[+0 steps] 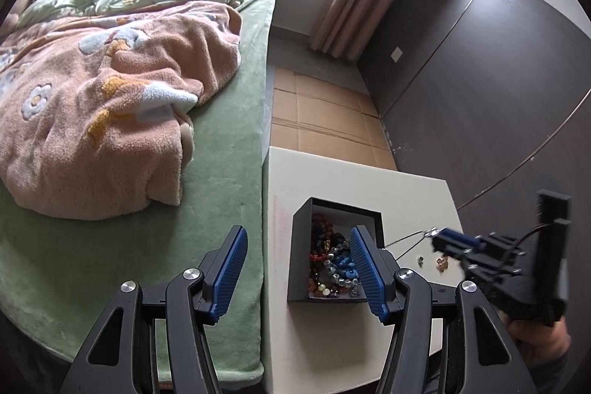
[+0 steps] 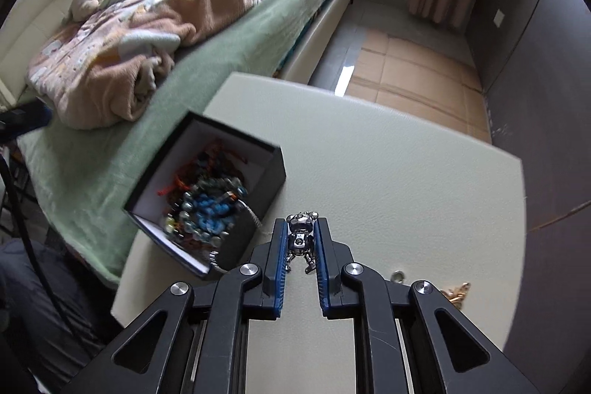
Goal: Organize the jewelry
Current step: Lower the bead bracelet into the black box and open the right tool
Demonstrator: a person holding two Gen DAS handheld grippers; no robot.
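From the left wrist view, the left gripper (image 1: 297, 268) is wide open and holds nothing. Its right finger hangs over the black box (image 1: 301, 257). The box sits on the white table (image 1: 332, 180), near the edge by the bed (image 1: 229, 143). Beads (image 1: 338, 268) in blue, red and other colors fill the box. The right gripper (image 1: 437, 242) is out to the right, and a thin chain (image 1: 406, 242) runs from its tip toward the box. A small ring (image 1: 420, 259) and a gold charm (image 1: 441, 262) lie on the table below it.

From the right wrist view, the right gripper (image 2: 301, 239) pinches a little silver figure (image 2: 302, 235) between its blue fingers. The chain (image 2: 251, 213) goes from the figure back over the box (image 2: 273, 168) wall. The beads (image 2: 207, 209) lie piled inside the box. The ring (image 2: 398, 277) and gold charm (image 2: 456, 292) rest on the table (image 2: 388, 154) to the right.
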